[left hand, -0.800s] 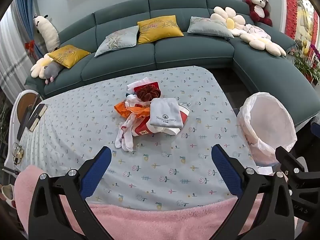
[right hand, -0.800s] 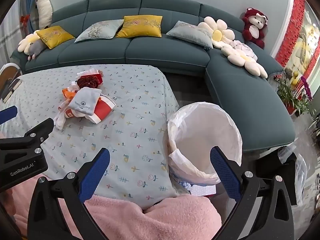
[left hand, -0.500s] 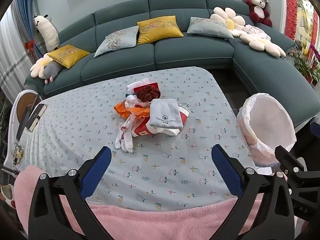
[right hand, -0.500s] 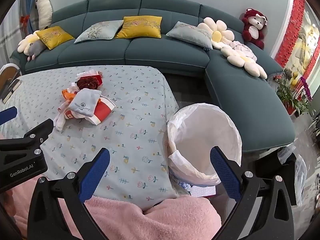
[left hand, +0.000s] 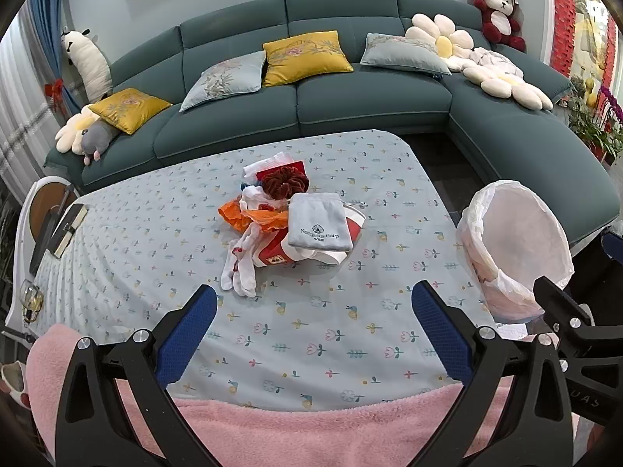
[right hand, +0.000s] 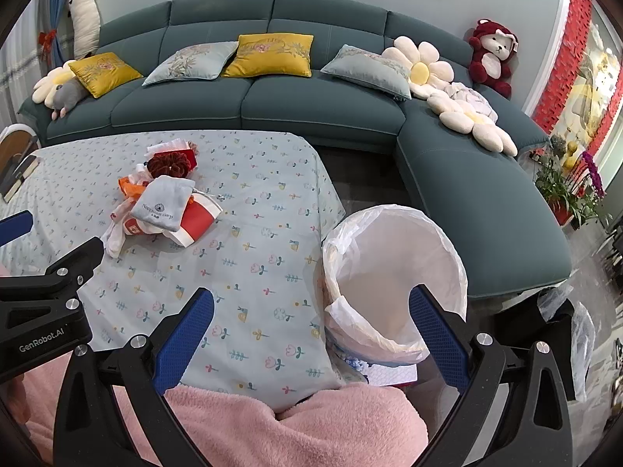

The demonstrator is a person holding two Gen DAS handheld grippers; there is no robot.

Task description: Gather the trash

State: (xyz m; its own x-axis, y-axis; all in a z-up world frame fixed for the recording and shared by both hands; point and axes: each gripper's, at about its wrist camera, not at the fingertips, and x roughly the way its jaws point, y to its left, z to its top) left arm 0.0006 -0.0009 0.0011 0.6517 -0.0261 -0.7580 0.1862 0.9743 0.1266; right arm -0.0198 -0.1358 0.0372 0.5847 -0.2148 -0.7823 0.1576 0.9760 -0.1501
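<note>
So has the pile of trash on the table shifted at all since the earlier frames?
No. The trash pile sits at the same spot on the floral tablecloth, the same way off the lined bin, untouched by either open gripper.

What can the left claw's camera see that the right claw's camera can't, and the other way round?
Only the left camera shows the glasses at the table's left edge and the whole book.

Only the right camera shows the purple flowers at the far right and the inside bottom of the bin.

Both show the trash pile on the table, the sofa, and the red bear. Each also shows its own open, empty claw: left claw, right claw.
</note>
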